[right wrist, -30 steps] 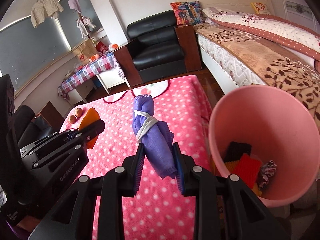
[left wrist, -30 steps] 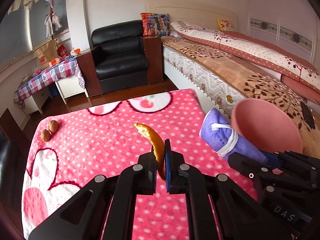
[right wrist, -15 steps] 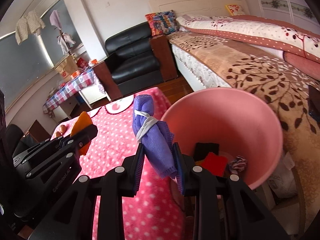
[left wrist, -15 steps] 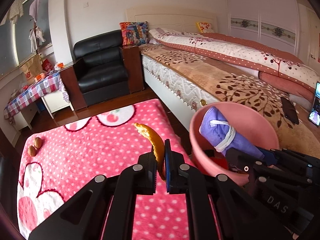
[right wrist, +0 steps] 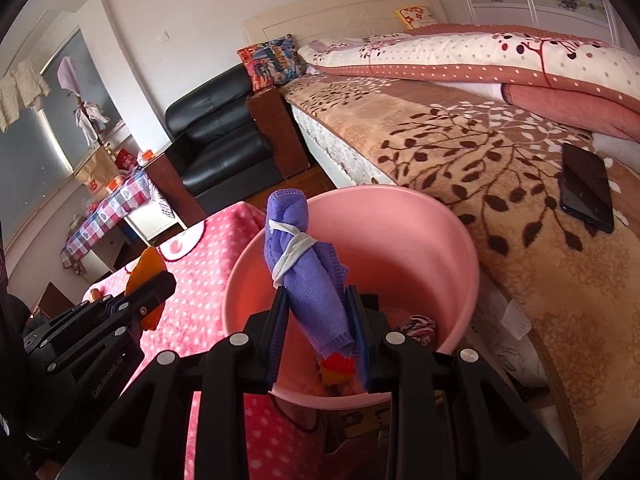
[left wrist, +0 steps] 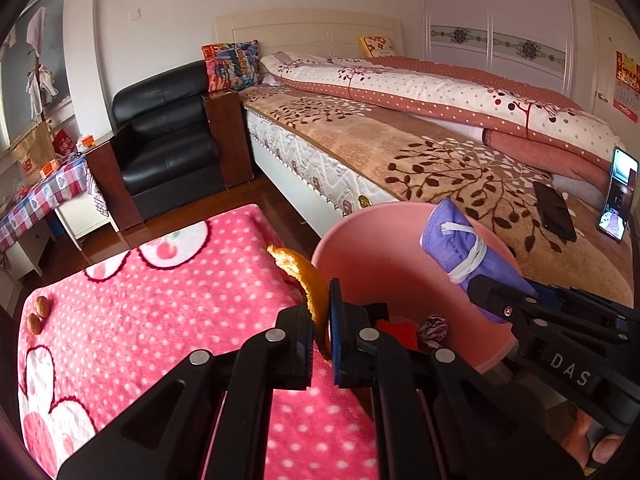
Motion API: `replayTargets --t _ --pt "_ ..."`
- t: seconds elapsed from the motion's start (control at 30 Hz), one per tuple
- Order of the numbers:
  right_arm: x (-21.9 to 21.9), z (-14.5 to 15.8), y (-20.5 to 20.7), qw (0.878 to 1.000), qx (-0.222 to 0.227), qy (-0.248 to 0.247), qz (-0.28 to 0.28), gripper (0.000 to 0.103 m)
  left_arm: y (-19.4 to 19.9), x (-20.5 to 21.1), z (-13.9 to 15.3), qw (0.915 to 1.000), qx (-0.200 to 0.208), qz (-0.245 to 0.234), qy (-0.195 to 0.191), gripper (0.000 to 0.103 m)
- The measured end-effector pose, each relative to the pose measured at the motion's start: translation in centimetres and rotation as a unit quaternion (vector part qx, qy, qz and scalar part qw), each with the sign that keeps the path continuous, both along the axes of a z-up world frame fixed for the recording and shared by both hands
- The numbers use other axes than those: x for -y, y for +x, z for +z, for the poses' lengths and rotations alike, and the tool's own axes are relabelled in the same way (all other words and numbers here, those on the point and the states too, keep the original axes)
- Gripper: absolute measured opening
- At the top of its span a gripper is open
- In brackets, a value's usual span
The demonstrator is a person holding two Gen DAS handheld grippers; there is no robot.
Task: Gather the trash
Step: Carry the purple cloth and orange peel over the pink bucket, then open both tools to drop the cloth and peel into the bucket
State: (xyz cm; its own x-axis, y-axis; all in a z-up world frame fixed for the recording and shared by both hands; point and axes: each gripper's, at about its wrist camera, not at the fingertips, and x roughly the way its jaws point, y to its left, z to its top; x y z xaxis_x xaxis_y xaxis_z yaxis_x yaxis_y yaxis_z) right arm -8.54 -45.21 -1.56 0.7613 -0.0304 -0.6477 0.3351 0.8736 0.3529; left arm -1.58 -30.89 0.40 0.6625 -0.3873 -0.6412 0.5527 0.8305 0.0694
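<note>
Right wrist view: right gripper point(right wrist: 316, 328) clamps the purple cloth roll point(right wrist: 308, 276), sticking toward 12 o'clock over the pink bin point(right wrist: 440, 248).

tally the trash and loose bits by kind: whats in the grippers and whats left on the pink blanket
orange peel, in left gripper: 1
purple cloth bundle, in right gripper: 1
walnuts on the pink blanket: 2
total: 4

Bin point(right wrist: 460, 240) between blanket point(left wrist: 160, 320) and bed point(left wrist: 440, 160); phone point(right wrist: 586, 188) on bed
</note>
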Motion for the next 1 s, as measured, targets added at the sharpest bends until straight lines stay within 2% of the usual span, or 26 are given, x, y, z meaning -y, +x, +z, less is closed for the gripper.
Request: replayTargets --t 0.3,1.0 --pt "1.9 -1.2 0.5 1.0 -0.009 0.009 -0.011 0.028 1.0 3.0 -1.8 0.9997 -0.017 -0.009 0.018 0.006" --pt "3.6 -3.5 3.4 0.999 -0.036 -0.013 -0.025 0.029 4.1 6.8 -5.0 0.9981 -0.047 -0.008 0.039 0.006"
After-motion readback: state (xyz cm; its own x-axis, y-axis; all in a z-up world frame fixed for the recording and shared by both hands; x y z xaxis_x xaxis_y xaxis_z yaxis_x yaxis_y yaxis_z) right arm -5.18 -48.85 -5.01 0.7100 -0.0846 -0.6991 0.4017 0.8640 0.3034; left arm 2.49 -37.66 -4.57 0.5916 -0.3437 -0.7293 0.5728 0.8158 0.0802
